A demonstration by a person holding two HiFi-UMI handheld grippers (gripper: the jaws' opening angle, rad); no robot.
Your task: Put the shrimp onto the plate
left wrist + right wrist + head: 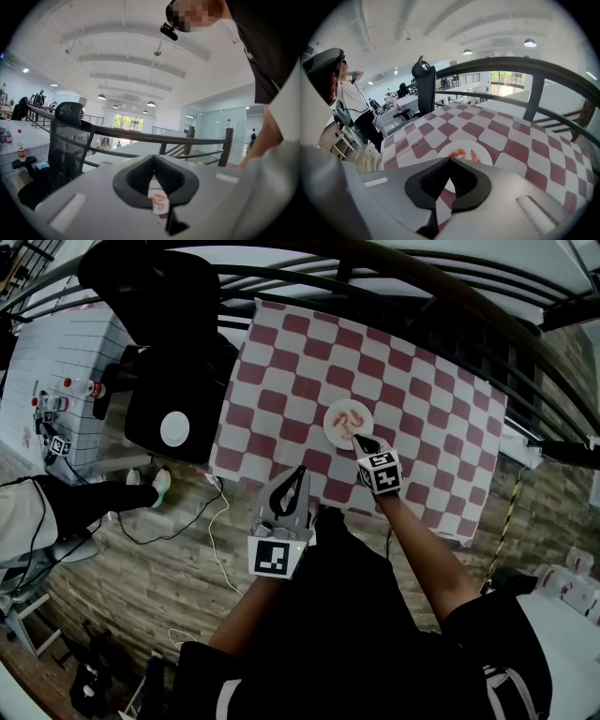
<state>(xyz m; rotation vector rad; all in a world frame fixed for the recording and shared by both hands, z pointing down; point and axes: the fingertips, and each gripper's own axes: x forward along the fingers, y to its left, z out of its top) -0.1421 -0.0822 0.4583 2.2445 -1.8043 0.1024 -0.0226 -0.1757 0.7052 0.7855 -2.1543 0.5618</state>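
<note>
A white plate (334, 430) sits on the red-and-white checked tablecloth (422, 418), with orange shrimp (350, 417) lying on it. My right gripper (358, 440) hangs just above the plate's near edge, tilted down, its jaws shut and empty. In the right gripper view, the plate (486, 156) and two shrimp pieces (460, 153) show just beyond the closed right gripper (450, 161). My left gripper (301, 471) is held over the table's near edge, to the left of the plate and apart from it. The left gripper (154, 161) points almost level, jaws together with nothing in them.
A black office chair (173, 381) stands at the table's left edge. A dark railing (450, 296) runs behind the table. A white cable (220, 540) lies on the wood floor, a person (56, 507) sits at the left, and a white desk (56, 390) carries small items.
</note>
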